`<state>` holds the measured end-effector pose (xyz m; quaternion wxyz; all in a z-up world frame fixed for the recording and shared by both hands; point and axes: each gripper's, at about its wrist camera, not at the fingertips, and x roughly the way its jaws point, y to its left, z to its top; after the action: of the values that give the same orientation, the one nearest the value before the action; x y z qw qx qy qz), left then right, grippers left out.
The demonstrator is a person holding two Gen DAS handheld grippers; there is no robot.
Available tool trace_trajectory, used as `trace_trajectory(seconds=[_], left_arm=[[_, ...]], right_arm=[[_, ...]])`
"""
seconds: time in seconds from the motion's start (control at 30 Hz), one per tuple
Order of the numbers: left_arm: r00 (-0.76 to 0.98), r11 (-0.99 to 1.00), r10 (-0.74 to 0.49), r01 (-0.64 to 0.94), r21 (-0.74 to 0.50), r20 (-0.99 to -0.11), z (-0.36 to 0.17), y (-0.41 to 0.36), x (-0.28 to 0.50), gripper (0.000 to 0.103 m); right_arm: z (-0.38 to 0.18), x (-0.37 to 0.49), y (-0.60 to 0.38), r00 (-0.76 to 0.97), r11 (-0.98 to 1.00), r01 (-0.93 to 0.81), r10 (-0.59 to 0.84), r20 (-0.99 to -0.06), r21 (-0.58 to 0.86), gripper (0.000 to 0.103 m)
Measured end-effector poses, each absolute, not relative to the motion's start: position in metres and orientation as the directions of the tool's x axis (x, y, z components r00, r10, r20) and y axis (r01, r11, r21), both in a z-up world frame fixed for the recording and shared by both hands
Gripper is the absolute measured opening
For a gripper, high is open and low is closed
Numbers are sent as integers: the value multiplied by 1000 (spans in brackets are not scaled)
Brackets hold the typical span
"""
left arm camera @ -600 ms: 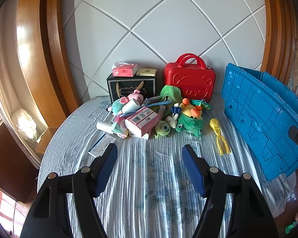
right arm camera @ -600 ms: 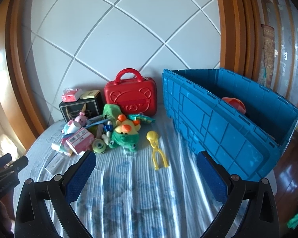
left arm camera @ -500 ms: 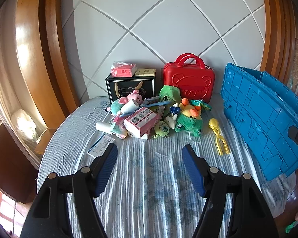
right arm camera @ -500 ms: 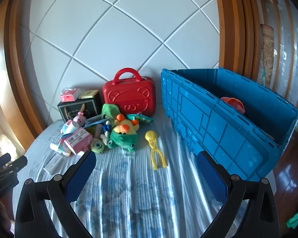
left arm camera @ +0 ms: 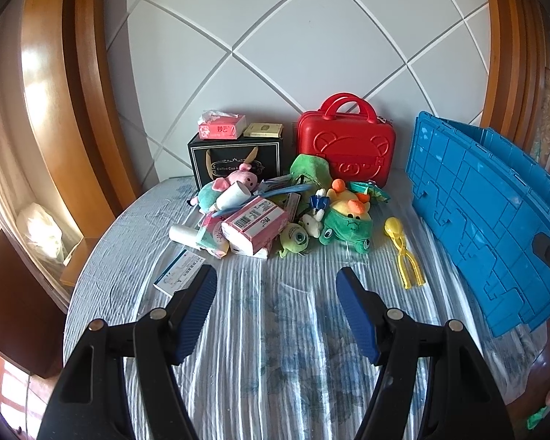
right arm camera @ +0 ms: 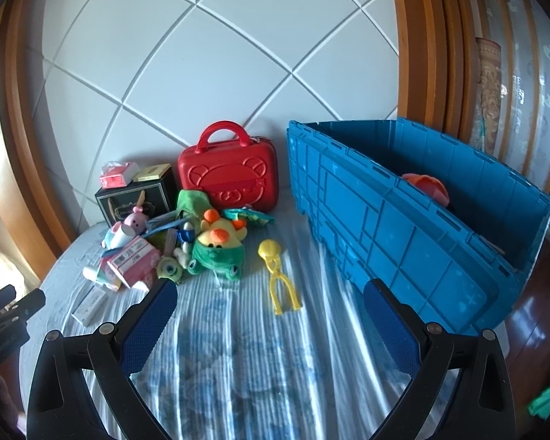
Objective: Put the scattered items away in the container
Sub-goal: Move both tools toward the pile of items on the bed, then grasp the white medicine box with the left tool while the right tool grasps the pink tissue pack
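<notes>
Little of the tidying was judged to have been done. The blue container (right arm camera: 403, 220) was seen standing open on the right side of the striped cloth (left arm camera: 275, 330), and only one orange item (right arm camera: 427, 187) was visible inside it, partly hidden behind the near wall; whatever else lay within could not be made out. Almost everything was still outside: a heap made up of a green frog plush (left arm camera: 346, 220), a small one-eyed green toy (left arm camera: 293, 240), a pink carton (left arm camera: 255, 222), a pink pig plush (left arm camera: 238, 181) and a white roll (left arm camera: 183, 234), with a flat white box (left arm camera: 178, 271) just in front of it and a yellow plastic tool (right arm camera: 278, 275) lying alone between the heap and the container. The left gripper (left arm camera: 275, 293) was held wide open over bare cloth short of the heap, with nothing grasped. The right gripper (right arm camera: 269, 315) was likewise spread wide and empty, near the yellow tool. Whether the red case (left arm camera: 346, 146) and the black box (left arm camera: 234, 157) at the back were meant to be packed could not be told.
</notes>
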<state>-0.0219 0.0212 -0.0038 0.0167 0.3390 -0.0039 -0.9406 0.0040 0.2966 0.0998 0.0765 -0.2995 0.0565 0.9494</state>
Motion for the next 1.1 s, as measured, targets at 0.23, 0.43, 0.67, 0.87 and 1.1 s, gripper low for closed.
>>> trace_trajectory(seconds=[0.23,0.43,0.67,0.87,1.1], left_arm=[[-757,-999,-39,39,15,-652,-11,18,-37,67],[-737,-999,-44,52,9,-675,-22,14,-58,67],[-598,-988,-128,151,46,-792,-84,-31,-102,67],[-521,-967,-219,229,112,-825,-142,-106,-133,67],[-481,-980,-152,190,67,-863,-200,-170,-184,67]], right_arm=[[93,-16,297,-797,-984,-168,101,-596,57,103],[85,-38,293,-788,-988,-143,81,-610,53,103],[45,-93,277,-724,-995,-73,9,-690,63,103],[-23,-154,242,-605,-994,1,-85,-792,105,103],[-79,-209,167,-522,-990,80,-144,-841,120,103]])
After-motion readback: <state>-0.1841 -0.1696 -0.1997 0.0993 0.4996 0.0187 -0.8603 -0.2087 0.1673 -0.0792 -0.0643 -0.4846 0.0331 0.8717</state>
